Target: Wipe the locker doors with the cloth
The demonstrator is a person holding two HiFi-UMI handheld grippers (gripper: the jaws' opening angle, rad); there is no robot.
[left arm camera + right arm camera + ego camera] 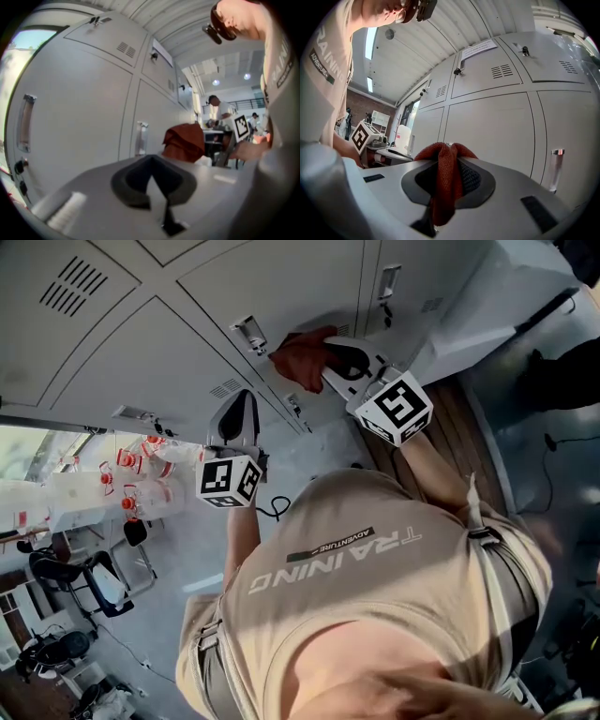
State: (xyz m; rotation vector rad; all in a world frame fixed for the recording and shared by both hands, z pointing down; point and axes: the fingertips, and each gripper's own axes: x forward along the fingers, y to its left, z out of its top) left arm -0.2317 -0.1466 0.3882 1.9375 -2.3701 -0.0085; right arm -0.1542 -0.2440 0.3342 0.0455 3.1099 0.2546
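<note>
Head camera, worn by the person, looks steeply down over a shirt (375, 559) at grey locker doors (122, 343). Each gripper camera rides low behind its jaws, close to those doors, looking along them. All three views share the red cloth (302, 360).

Right gripper (330, 360) grips red cloth (302, 356). Cloth bunches just beyond its fingertips, against grey locker doors (178, 343), beside door handle (249, 334). Left gripper (242, 404) fingertips near doors, apart from cloth.

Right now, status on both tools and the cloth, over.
Right tool shut on red cloth. Left tool shut, empty. Cloth up at locker door, beside a handle. Nothing blocking.
</note>
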